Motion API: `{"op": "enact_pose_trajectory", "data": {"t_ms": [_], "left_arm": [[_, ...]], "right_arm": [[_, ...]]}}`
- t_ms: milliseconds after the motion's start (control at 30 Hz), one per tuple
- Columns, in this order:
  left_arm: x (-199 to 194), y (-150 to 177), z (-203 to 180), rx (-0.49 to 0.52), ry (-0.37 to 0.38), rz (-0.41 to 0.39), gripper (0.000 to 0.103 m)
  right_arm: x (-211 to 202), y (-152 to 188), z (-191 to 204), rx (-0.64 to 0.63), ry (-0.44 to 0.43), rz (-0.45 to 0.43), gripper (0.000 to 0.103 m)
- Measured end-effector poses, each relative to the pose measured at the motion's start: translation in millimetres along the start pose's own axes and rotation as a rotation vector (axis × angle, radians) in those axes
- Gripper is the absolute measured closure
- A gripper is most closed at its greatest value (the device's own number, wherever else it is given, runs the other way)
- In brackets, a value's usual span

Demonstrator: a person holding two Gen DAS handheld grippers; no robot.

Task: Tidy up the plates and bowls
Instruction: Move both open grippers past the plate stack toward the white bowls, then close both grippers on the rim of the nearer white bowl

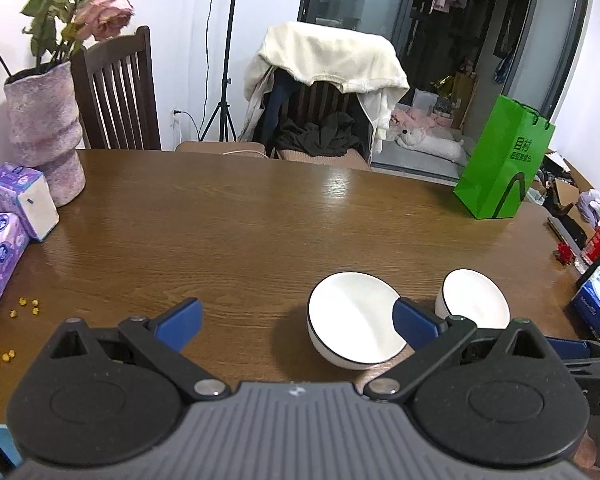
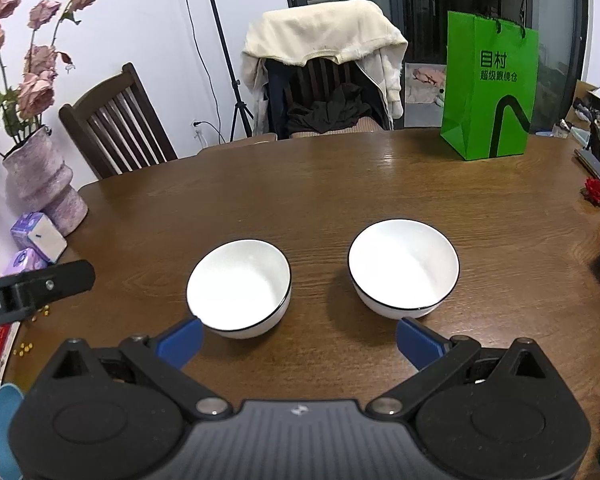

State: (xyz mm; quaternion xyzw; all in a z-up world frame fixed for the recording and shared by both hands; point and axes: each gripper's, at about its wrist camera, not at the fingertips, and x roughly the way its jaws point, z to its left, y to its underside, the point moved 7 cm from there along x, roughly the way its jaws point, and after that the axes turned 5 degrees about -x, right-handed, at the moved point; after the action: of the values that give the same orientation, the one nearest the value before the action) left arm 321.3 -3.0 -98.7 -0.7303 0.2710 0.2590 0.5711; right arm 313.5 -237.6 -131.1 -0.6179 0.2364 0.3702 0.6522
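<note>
Two white bowls with thin black rims stand upright side by side on the brown wooden table [image 2: 340, 184]. In the right wrist view the left bowl [image 2: 239, 286] and the right bowl [image 2: 403, 266] sit just beyond my right gripper [image 2: 298, 342], which is open and holds nothing. In the left wrist view the same bowls, the nearer one [image 1: 352, 320] and the farther one [image 1: 474, 298], lie to the right of my left gripper [image 1: 298, 326], also open and empty; its right fingertip [image 1: 414, 322] overlaps the nearer bowl's rim. No plates are in view.
A green paper bag [image 2: 490, 88] stands at the far right of the table, a pink vase of roses [image 2: 40, 176] and tissue packs [image 1: 20, 196] at the left. Small yellow bits [image 1: 24, 306] lie near the left edge. Chairs [image 2: 328, 80] stand behind the table.
</note>
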Motion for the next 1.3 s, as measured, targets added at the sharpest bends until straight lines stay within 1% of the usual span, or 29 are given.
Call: {"op": "enact_pose_trajectory", "data": {"t_ms": [133,200,367,433,500,567,667,733,867,933,1000,1167,1233,1300], "left_arm": [[20,-2,0,-0.006,-0.020,0.026,0.000],[31,-2,2,-0.013,-0.032,0.041,0.000],[59,-3,10,-0.044,-0.064,0.086,0.000],[67,-4,12,-0.050,-0.072,0.095,0.000],[76,-4,13,-0.049,-0.082,0.106,0.000],[83,-3,12,-0.047,-0.088,0.116,0.000],[96,-4,10,-0.042,-0.096,0.133,0.000],[104,-3,10,-0.040,-0.100,0.145,0.000],[118,1,7,-0.035,-0.097,0.175,0.001],[124,3,5,-0.030,-0.095,0.188,0.002],[131,5,3,-0.031,-0.089,0.203,0.006],[144,12,5,-0.053,-0.092,0.241,0.011],[148,15,5,-0.062,-0.087,0.258,0.015],[152,17,5,-0.064,-0.089,0.271,0.023]], "right_arm": [[16,-4,-3,0.009,-0.019,0.017,0.003],[24,-6,-4,0.010,-0.028,0.026,0.006],[43,-12,-1,0.000,-0.054,0.042,0.007],[50,-14,1,-0.008,-0.056,0.045,0.011],[58,-16,2,-0.006,-0.064,0.059,0.017],[67,-18,1,0.000,-0.069,0.075,0.019],[80,-20,1,0.000,-0.078,0.092,0.026],[88,-21,2,-0.002,-0.083,0.105,0.028],[103,-22,2,-0.001,-0.091,0.138,0.042],[110,-21,1,0.003,-0.091,0.158,0.043],[116,-19,1,0.007,-0.092,0.173,0.046],[128,-15,0,0.017,-0.096,0.206,0.055],[133,-13,-1,0.024,-0.100,0.219,0.058],[137,-11,-2,0.030,-0.101,0.230,0.062]]}}
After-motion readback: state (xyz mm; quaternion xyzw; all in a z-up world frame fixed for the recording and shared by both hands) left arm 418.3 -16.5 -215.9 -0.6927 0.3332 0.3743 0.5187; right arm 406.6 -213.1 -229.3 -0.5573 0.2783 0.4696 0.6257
